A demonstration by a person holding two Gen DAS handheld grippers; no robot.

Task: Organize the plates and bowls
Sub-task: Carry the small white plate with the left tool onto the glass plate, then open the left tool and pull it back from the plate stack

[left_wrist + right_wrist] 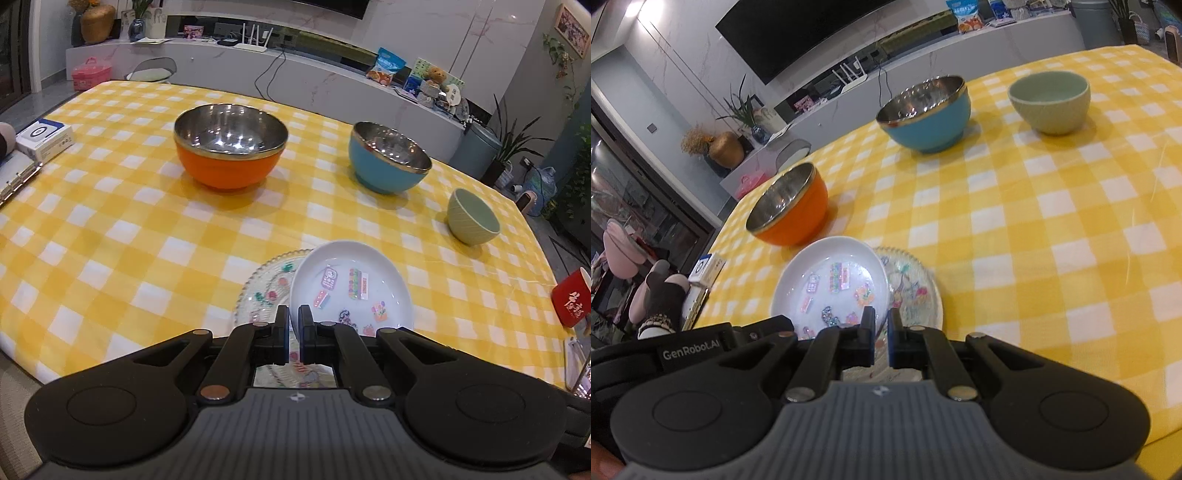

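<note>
Fingers (282, 325) of the left gripper (293, 314) are pressed almost together, pinching the near left rim of a white plate (354, 280) decorated with small colourful stickers. The plate sits tilted, its far edge raised, at the near edge of a table covered in a yellow-and-white checked tablecloth (110, 240). It overlaps a clear glass plate (266, 284) with a beaded rim and painted fruit motifs, which shows to its left and beneath the gripper in the left wrist view.

From the right wrist camera, the right gripper (881, 321) has its fingers (868, 328) drawn nearly shut as well, and they appear to nip the near edge of the glass plate just where the white plate's rim crosses it. The exact contact is hard to make out between the dark pads. The left gripper's black body shows at the lower left of that view, reaching toward the white plate.

Farther back on the cloth stand three bowls, well apart from the plates and from one another: an orange bowl (229, 166) with a steel lining on the left, a blue bowl (384, 173) with the same lining toward the right, and a smaller pale green bowl (469, 225) nearer the right edge. All three stand upright and hold nothing visible. A red cup (570, 302) sits at the table's right edge, and a white box (44, 140) lies at the left edge.
</note>
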